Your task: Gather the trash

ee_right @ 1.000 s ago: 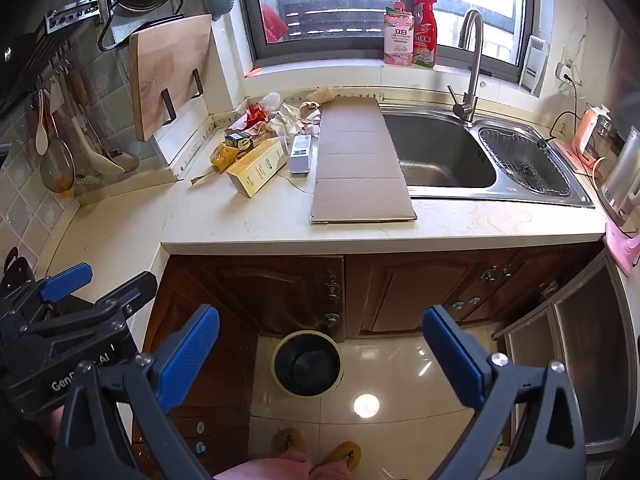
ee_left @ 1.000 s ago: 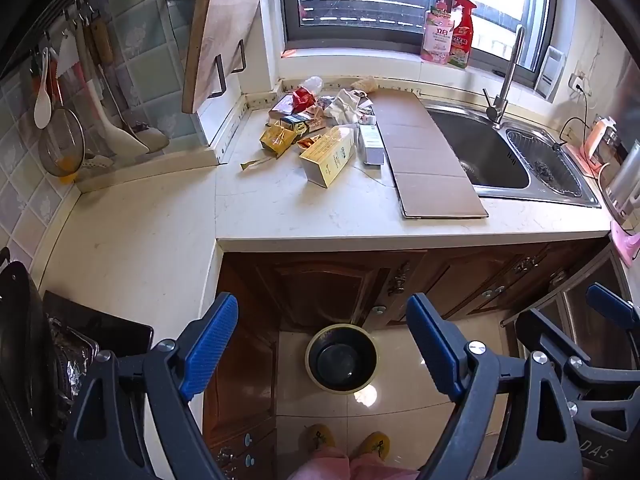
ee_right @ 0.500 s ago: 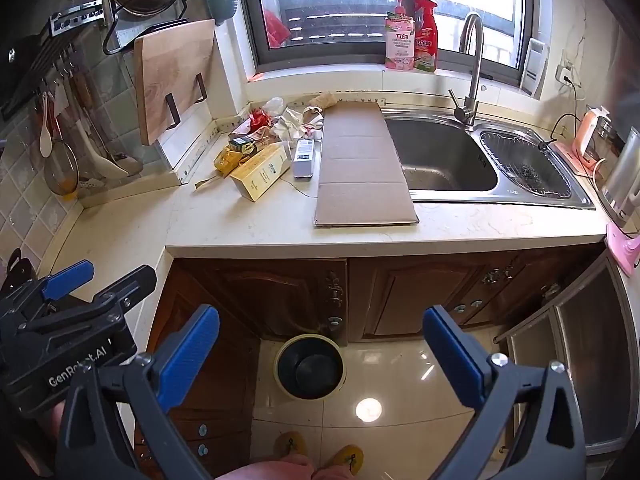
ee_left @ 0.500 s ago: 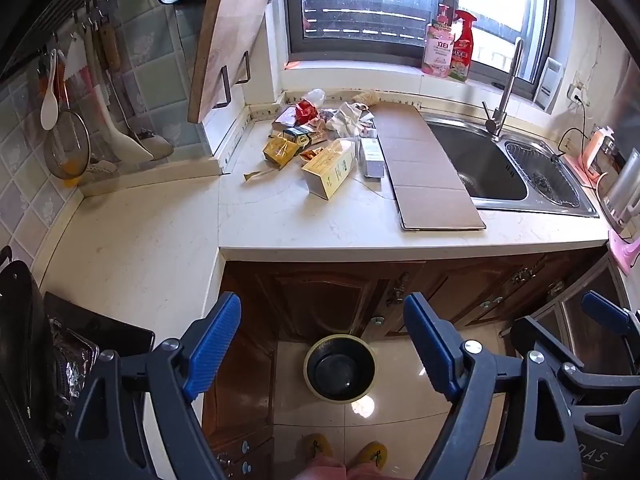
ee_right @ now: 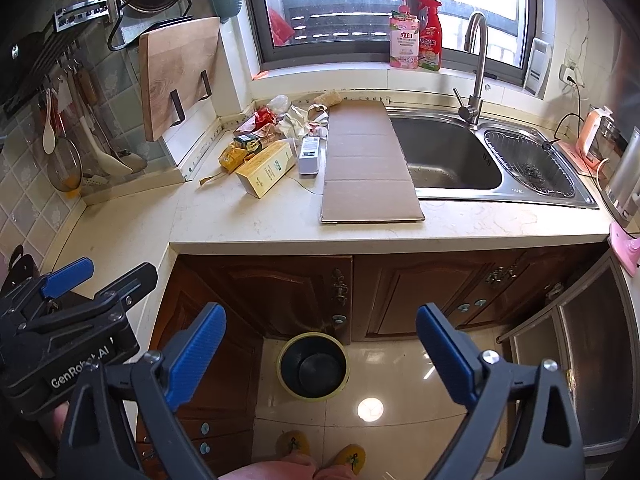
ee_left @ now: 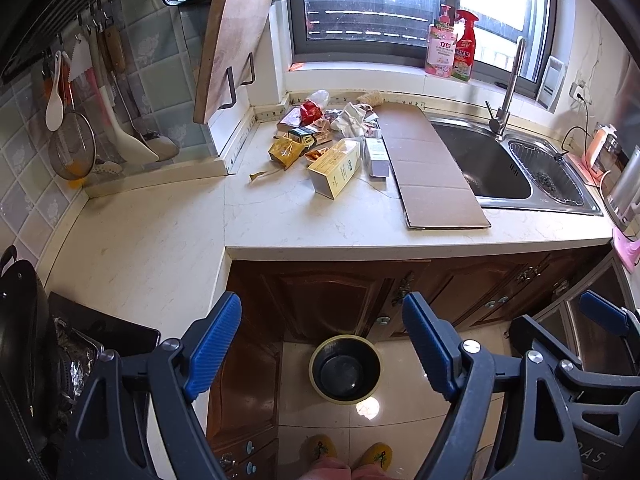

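A heap of trash lies at the back of the counter: a yellow carton [ee_left: 335, 167] [ee_right: 267, 173], a small white box [ee_left: 376, 157] [ee_right: 309, 154], a yellow snack bag [ee_left: 285, 152], a red wrapper [ee_left: 310, 111], crumpled paper [ee_right: 298, 121]. A long flat cardboard sheet [ee_left: 430, 164] [ee_right: 370, 160] lies beside them. A round black bin [ee_left: 345, 369] [ee_right: 313, 366] stands on the floor below. My left gripper [ee_left: 322, 350] and right gripper [ee_right: 318, 354] are both open and empty, held well back from the counter, above the floor.
A steel double sink [ee_right: 448, 156] with a tap [ee_right: 474, 64] lies right of the cardboard. A cutting board [ee_left: 228, 52] leans on the left wall, with utensils [ee_left: 72, 120] hanging. Bottles [ee_right: 416, 36] stand on the sill. Brown cabinet doors [ee_right: 304, 292] are below the counter.
Both grippers have drawn slightly back and tilted up, so the counter and trash sit a little lower in view. Both stay open and empty.
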`<action>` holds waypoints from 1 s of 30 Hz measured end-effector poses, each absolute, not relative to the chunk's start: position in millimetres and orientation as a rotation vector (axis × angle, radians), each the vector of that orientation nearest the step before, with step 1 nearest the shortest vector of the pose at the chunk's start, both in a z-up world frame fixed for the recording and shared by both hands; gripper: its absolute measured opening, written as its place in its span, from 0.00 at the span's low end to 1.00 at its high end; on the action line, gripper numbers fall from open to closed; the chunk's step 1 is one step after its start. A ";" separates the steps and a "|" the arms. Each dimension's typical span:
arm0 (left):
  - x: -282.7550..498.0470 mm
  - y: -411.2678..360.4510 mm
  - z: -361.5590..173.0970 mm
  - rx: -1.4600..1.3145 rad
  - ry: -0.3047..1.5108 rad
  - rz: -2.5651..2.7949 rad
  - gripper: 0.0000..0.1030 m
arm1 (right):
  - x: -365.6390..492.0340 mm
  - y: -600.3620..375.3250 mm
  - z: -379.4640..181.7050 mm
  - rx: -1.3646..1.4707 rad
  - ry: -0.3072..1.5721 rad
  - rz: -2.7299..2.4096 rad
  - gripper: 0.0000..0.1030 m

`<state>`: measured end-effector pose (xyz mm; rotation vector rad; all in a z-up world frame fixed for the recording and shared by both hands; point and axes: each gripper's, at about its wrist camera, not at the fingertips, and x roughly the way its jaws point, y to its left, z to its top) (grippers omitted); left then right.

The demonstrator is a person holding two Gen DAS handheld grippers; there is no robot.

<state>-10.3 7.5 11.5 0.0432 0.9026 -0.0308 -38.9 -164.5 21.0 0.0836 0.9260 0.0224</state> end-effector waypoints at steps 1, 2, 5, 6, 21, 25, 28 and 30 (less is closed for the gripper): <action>-10.4 7.6 11.6 0.044 0.902 -0.031 0.78 | -39.3 -164.2 20.5 0.085 0.927 0.022 0.94; -9.8 7.8 11.7 0.043 0.902 -0.032 0.78 | -39.7 -163.9 19.9 0.087 0.927 0.021 0.94; -9.4 8.1 12.1 0.045 0.902 -0.031 0.78 | -40.4 -162.6 18.8 0.090 0.927 0.019 0.94; -9.2 8.0 12.2 0.044 0.903 -0.030 0.78 | -40.3 -162.5 18.7 0.089 0.927 0.019 0.94; -9.2 9.5 11.4 0.046 0.904 -0.034 0.78 | -40.4 -164.1 17.9 0.090 0.928 0.022 0.94; -8.3 11.0 11.6 0.049 0.905 -0.035 0.78 | -43.3 -169.7 12.6 0.104 0.933 0.016 0.94; -9.3 10.2 11.0 0.050 0.903 -0.033 0.78 | -41.4 -170.3 11.9 0.111 0.936 0.013 0.94; -10.4 8.2 10.5 0.050 0.903 -0.032 0.78 | -41.2 -170.4 11.3 0.111 0.935 0.012 0.94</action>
